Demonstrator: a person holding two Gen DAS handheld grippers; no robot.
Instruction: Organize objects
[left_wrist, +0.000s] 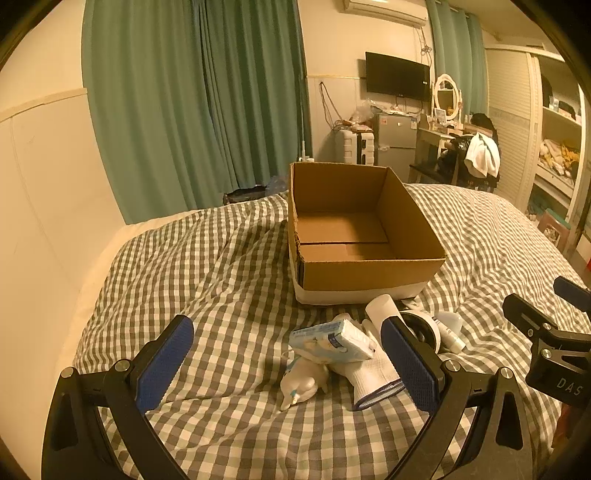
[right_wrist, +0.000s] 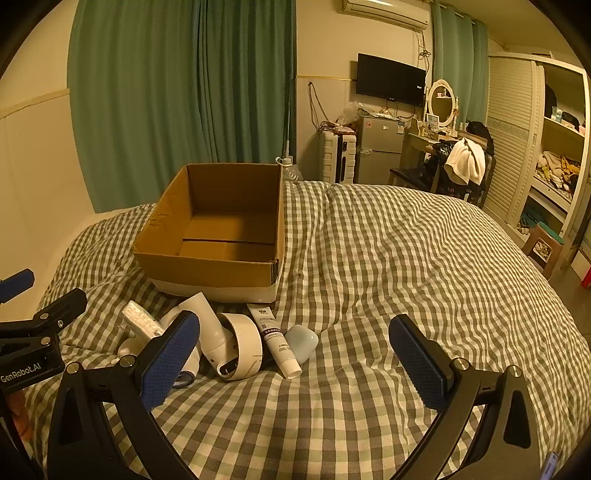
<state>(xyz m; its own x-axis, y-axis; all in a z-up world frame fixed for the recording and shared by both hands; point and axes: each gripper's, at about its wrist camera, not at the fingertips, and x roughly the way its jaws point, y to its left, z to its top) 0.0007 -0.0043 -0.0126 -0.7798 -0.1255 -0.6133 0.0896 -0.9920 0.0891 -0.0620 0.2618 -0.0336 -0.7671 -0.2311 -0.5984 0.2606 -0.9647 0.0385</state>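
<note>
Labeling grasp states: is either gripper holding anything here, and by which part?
Nothing is held. The left gripper and right gripper are both open above the bedspread, and the tissue pack and tube lie untouched.

One cardboard box (left_wrist: 364, 229), one tube (right_wrist: 277, 338), one tissue pack (left_wrist: 332, 341), perhaps two gloves (left_wrist: 373, 373).

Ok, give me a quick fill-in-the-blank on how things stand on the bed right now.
1. The cardboard box holds ____.
2. Both the left gripper and right gripper have their jaws ____.
3. The tissue pack lies on top of the white ____.
4. The bedcover has a ____ pattern.

Missing words: nothing; open; glove; checked
</note>
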